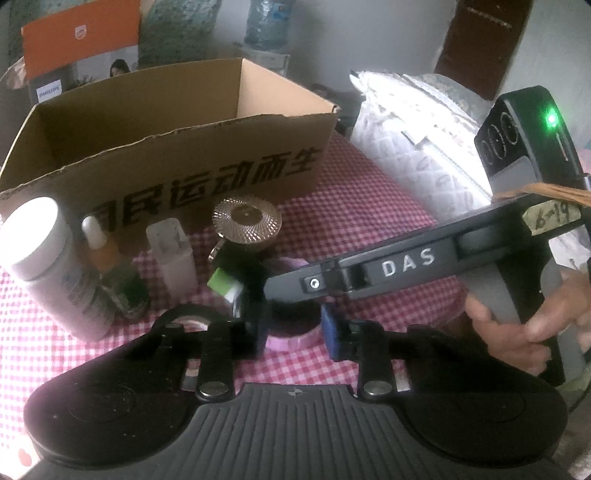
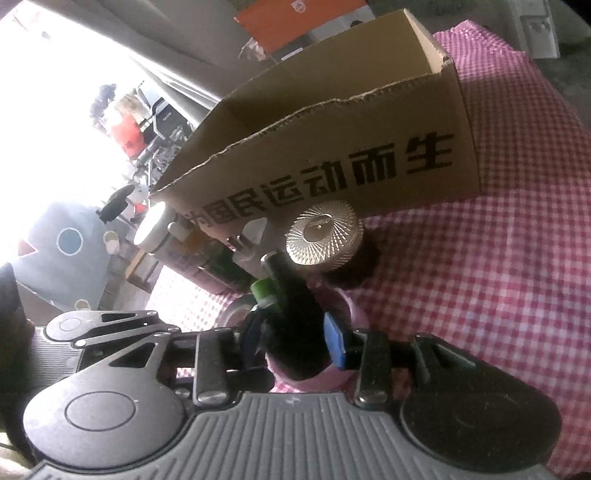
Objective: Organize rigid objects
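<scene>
Pink tape roll (image 1: pixel 291 341) mostly hidden behind dark bottle (image 2: pixel 295 321).

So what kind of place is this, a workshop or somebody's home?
Most likely a home, not a workshop. A pink checked tablecloth covers the table, a water dispenser bottle stands at the back wall, and household bottles stand beside an open cardboard box.

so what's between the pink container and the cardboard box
A gold-lidded jar, seen in the right wrist view between the pink container and the cardboard box.
</scene>
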{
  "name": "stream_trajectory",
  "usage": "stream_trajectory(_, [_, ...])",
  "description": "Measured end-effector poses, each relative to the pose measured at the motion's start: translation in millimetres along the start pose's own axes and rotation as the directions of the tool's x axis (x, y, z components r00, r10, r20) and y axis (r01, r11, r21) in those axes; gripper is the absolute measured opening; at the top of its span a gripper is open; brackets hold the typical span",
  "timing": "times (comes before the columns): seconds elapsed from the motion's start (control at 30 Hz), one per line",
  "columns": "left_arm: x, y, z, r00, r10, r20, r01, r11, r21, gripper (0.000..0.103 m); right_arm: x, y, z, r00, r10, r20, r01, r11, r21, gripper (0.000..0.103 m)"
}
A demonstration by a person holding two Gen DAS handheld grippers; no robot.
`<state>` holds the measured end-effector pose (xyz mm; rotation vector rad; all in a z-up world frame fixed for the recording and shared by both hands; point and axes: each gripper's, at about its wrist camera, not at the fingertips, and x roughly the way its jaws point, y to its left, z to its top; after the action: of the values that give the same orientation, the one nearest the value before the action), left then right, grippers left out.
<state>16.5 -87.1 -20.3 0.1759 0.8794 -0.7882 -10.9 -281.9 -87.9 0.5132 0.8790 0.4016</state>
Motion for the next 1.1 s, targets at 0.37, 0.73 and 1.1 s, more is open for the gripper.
stream_trajectory(0.37, [-8.8, -0.6, -3.1, 1.000, 0.025, 0.014, -0.026, 1.000, 0.011, 0.026, -6.4, -4.4, -0.4, 1.000, 0.025, 0.003, -0.025, 0.999, 0.025, 0.027])
stream_trajectory(0.73, [-5.1, 8.1, -10.3, 0.998, 0.064, -0.029, -0.065, 0.997, -0.032, 0.026, -3.0, 8.8, 1.9, 0.997, 0.074, 0.004, -0.074, 0.997, -0.037, 0.029])
stream_trajectory(1.1, [11.3, 26.3, -3.3, 0.999, 0.031, -0.033, -0.034, 0.996, -0.077, 0.037, -6.7, -8.2, -7.3, 0.996, 0.085, 0.021, -0.086, 0.994, 0.071, 0.030])
